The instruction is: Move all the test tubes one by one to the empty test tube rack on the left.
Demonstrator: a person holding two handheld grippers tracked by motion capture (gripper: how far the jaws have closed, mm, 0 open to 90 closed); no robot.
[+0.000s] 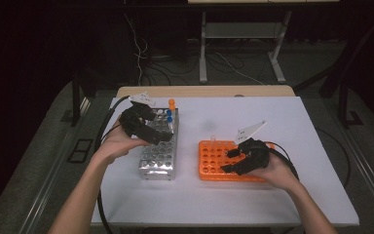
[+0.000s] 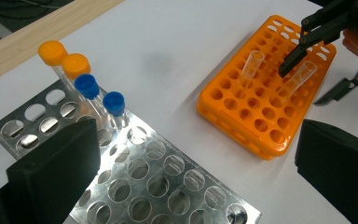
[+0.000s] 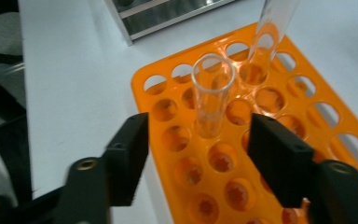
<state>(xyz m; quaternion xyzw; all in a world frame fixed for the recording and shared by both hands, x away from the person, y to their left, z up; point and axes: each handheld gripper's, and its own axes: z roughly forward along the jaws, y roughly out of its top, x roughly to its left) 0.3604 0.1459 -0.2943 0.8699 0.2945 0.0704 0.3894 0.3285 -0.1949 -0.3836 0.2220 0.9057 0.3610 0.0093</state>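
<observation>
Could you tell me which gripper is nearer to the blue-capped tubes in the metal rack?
Left. The left gripper hovers over the metal rack beside the blue-capped tubes; the right gripper is over the orange rack.

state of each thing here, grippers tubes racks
left gripper: jaws wide open, empty
right gripper: jaws part closed around a clear tube, not touching
clear tubes: two, uncapped, in orange rack
orange rack: mostly empty
capped tubes: four, in metal rack

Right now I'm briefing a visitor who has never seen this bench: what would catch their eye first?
The bright orange rack on the white table stands out, with the right claw open around a clear tube standing in it. To its left, a shiny metal rack holds orange-capped and blue-capped tubes at its far end.
</observation>
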